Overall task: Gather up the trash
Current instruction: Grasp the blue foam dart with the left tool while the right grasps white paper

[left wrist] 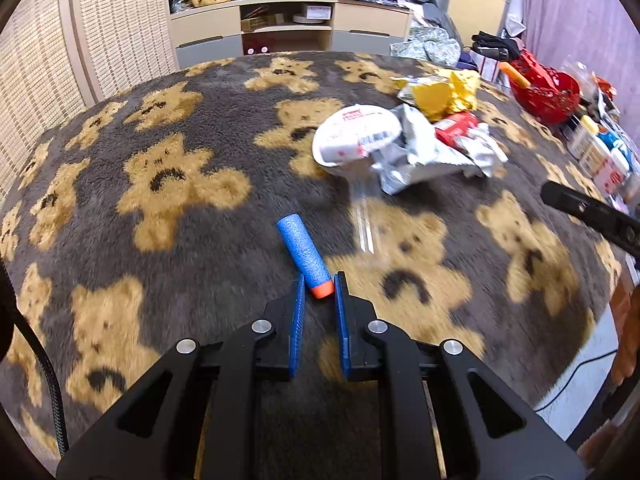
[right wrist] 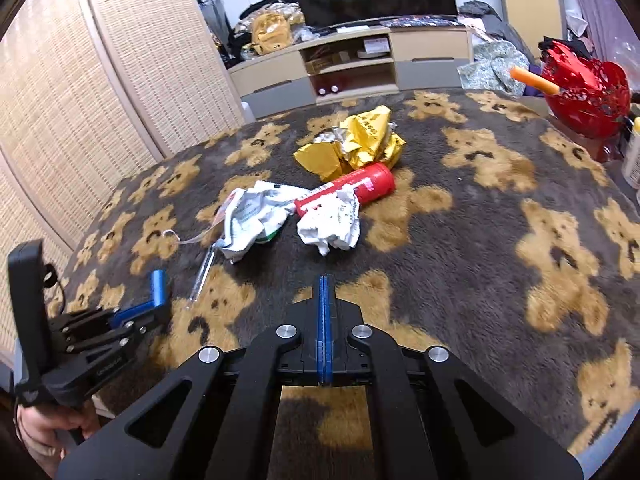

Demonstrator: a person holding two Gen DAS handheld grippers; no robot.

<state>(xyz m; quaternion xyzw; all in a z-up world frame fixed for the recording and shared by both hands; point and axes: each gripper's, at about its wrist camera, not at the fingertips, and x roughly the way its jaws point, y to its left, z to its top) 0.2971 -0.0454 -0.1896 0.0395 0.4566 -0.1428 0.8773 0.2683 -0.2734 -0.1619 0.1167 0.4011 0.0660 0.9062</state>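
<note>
My left gripper [left wrist: 319, 282] holds a blue foam dart [left wrist: 303, 251] by its orange tip, just above the bear-patterned blanket [left wrist: 168, 184]. The dart [right wrist: 158, 286] and the left gripper [right wrist: 154, 307] also show in the right wrist view. A trash pile lies ahead: a white cup [left wrist: 356, 136], crumpled silver and white wrappers [left wrist: 432, 160], a yellow wrapper [left wrist: 440, 92] and a clear straw sleeve [left wrist: 366, 224]. In the right wrist view the pile shows a red tube [right wrist: 360, 186], white crumpled paper [right wrist: 332, 222] and the yellow wrapper [right wrist: 356, 144]. My right gripper [right wrist: 325, 280] is shut and empty, short of the pile.
A red basket [right wrist: 584, 92] with an orange dart [right wrist: 534, 80] stands at the blanket's far right, with bottles [left wrist: 600, 152] beside it. A wicker screen [right wrist: 80, 100] stands on the left. A TV cabinet [right wrist: 352, 60] is behind.
</note>
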